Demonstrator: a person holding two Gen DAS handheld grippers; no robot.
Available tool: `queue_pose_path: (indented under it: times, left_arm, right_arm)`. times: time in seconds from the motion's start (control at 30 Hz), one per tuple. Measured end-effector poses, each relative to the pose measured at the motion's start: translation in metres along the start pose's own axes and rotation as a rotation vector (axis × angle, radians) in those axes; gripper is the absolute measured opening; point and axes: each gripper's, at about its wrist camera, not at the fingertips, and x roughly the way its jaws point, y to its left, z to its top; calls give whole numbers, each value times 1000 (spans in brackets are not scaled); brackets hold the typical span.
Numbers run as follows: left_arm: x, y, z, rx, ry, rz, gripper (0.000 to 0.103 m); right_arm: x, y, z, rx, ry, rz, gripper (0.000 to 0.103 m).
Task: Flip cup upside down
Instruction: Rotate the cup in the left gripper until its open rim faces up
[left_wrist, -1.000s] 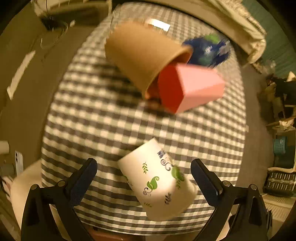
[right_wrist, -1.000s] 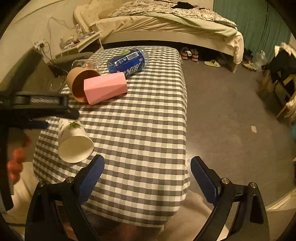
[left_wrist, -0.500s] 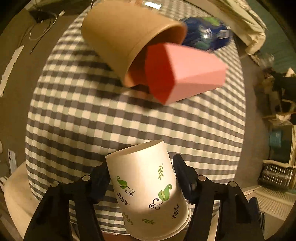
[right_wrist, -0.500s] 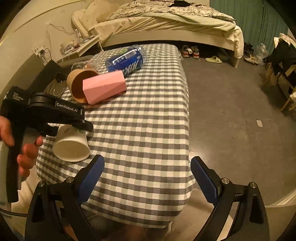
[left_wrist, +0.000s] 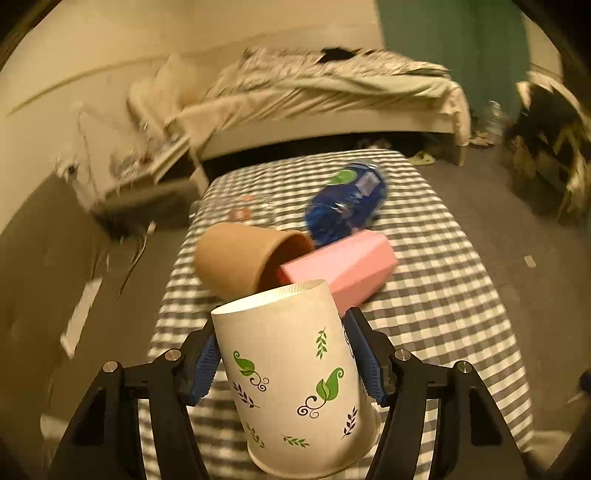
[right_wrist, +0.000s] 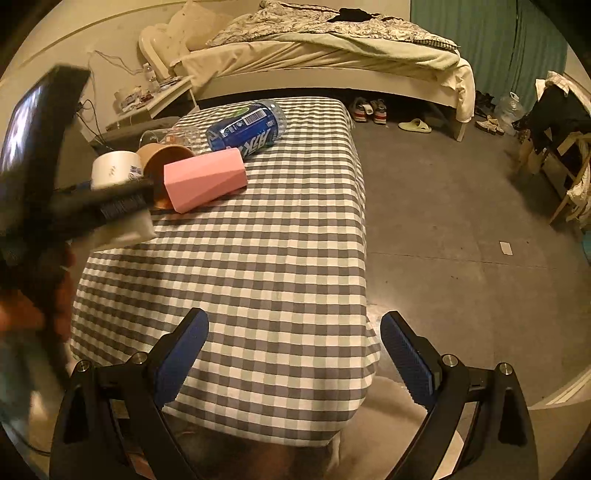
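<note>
My left gripper (left_wrist: 284, 354) is shut on a white paper cup (left_wrist: 295, 373) printed with green leaves. The cup is held above the checked table, its closed base up and away from me and its open rim low and near the camera. In the right wrist view the cup (right_wrist: 118, 177) shows at the left, lifted above the table, with the left gripper (right_wrist: 122, 199) blurred across it. My right gripper (right_wrist: 291, 354) is open and empty over the table's near edge.
A brown paper cup (left_wrist: 243, 258) (right_wrist: 162, 158), a pink faceted cup (left_wrist: 343, 269) (right_wrist: 205, 179) and a blue bottle (left_wrist: 347, 203) (right_wrist: 247, 127) lie on their sides on the checked tablecloth (right_wrist: 266, 266). A clear glass (right_wrist: 170, 134) lies behind them. A bed and floor are beyond.
My left gripper closed on the white cup, lifted it off the table and tilted it so its base points up. The right gripper stayed open.
</note>
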Motion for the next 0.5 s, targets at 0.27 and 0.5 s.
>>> queue_pose_path:
  times: [0.27,0.5]
  left_arm:
    - [14,-12,-27,-26,-52,-62,66]
    - [-2,-17,-49,9,-51,-100,65]
  right_arm:
    - [11,-4,0,-8,25,-33,95]
    - [17,-2,2,-12,30,-40,95]
